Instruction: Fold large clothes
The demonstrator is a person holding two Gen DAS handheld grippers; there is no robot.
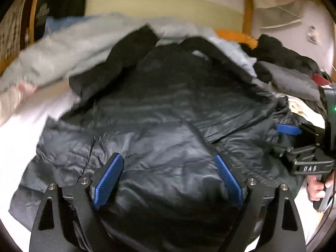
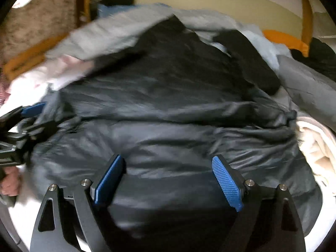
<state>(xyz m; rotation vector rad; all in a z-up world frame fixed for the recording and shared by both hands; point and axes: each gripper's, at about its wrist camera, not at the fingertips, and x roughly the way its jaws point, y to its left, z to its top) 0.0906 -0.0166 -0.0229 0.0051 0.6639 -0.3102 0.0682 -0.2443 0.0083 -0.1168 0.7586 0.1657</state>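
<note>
A large dark shiny puffer jacket [image 1: 159, 121] lies spread on the white bed, collar at the far end; it fills the right wrist view [image 2: 168, 113] too. My left gripper [image 1: 169, 161] is open, its blue pads hovering over the jacket's near hem with nothing between them. My right gripper [image 2: 167, 163] is open too, over the near part of the jacket. In the left wrist view the right gripper [image 1: 294, 134] sits at the jacket's right edge. In the right wrist view the left gripper [image 2: 27, 113] sits at its left edge.
A grey garment [image 1: 69, 50] and a pink one lie behind the jacket at the left. Dark and grey clothes [image 1: 289, 63] and a cream blanket [image 2: 315, 147] are heaped at the right. An orange item [image 1: 237, 35] and wooden headboard [image 1: 248, 10] stand beyond. White sheet [image 1: 19, 138] shows at the left.
</note>
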